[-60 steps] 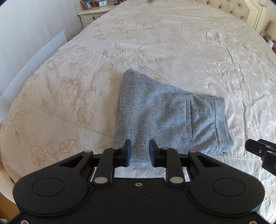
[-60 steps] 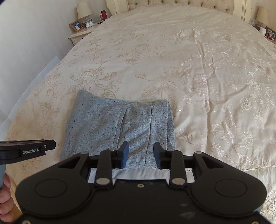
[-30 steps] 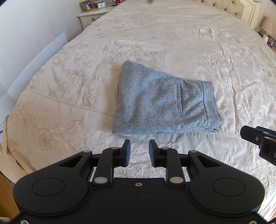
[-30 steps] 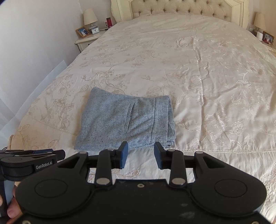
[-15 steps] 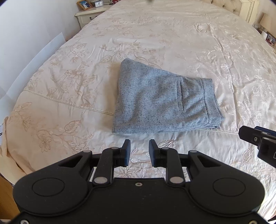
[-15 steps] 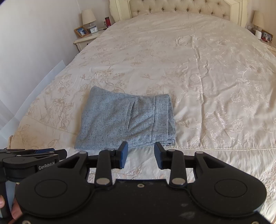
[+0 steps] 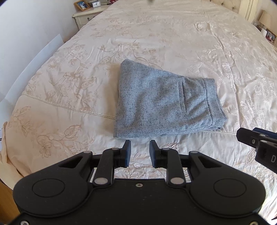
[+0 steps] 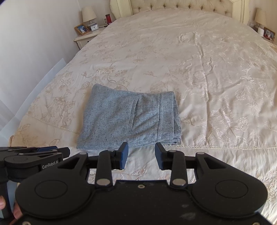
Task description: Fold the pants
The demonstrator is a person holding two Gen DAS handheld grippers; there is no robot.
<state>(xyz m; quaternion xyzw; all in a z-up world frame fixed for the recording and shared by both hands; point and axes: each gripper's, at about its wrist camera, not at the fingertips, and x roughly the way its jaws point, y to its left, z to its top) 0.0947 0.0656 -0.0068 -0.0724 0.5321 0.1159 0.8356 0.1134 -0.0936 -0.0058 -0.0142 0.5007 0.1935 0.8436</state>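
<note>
Grey speckled pants lie folded into a compact rectangle on the cream embroidered bedspread, waistband to the right. They also show in the right wrist view. My left gripper is open and empty, just short of the pants' near edge. My right gripper is open and empty, also just short of the near edge. The right gripper's tip shows at the right of the left wrist view; the left gripper shows at the left of the right wrist view.
A bedside table with a lamp, photo frame and clock stands far left by the white wall. A tufted headboard is at the back. Another nightstand with a lamp is far right. The bed's near edge is under the grippers.
Both grippers have pulled back from the folded pants, empty and open, and lifted. The pants lie as before. In the last half second there is only slight drift.
</note>
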